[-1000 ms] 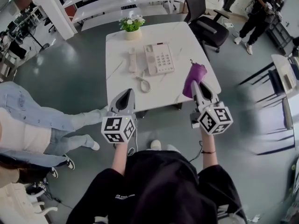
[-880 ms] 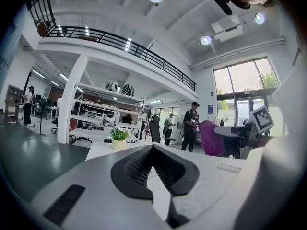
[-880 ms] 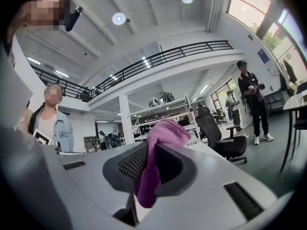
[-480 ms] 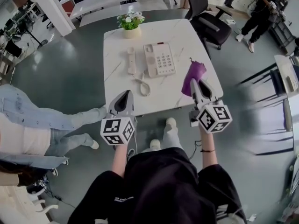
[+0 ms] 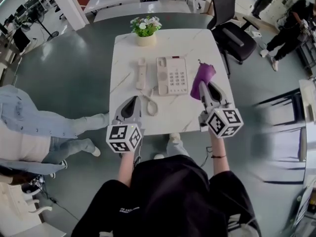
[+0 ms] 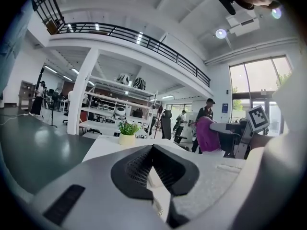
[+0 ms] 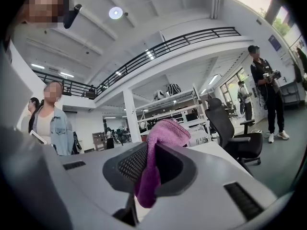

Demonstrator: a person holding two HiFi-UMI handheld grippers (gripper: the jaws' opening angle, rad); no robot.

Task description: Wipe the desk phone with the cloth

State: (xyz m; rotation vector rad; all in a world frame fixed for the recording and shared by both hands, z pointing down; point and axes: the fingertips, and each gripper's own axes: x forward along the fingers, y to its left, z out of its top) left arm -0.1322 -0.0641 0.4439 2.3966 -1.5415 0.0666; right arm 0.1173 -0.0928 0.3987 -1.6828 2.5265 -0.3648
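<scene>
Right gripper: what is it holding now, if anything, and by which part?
The right gripper is shut on the purple cloth. It pinches a bunched part near one end, and the larger part stands out beyond the jaws.

The phone (image 5: 172, 75) is cream, on a white table (image 5: 126, 48) veined with grey. Right of the phone, the cloth (image 5: 202, 76) is purple. Beyond the phone, the plant (image 5: 146, 25) has green leaves and white flowers. The left gripper (image 5: 132, 100) and right gripper (image 5: 204, 87) are grey, with black-and-white marker cubes.
</scene>
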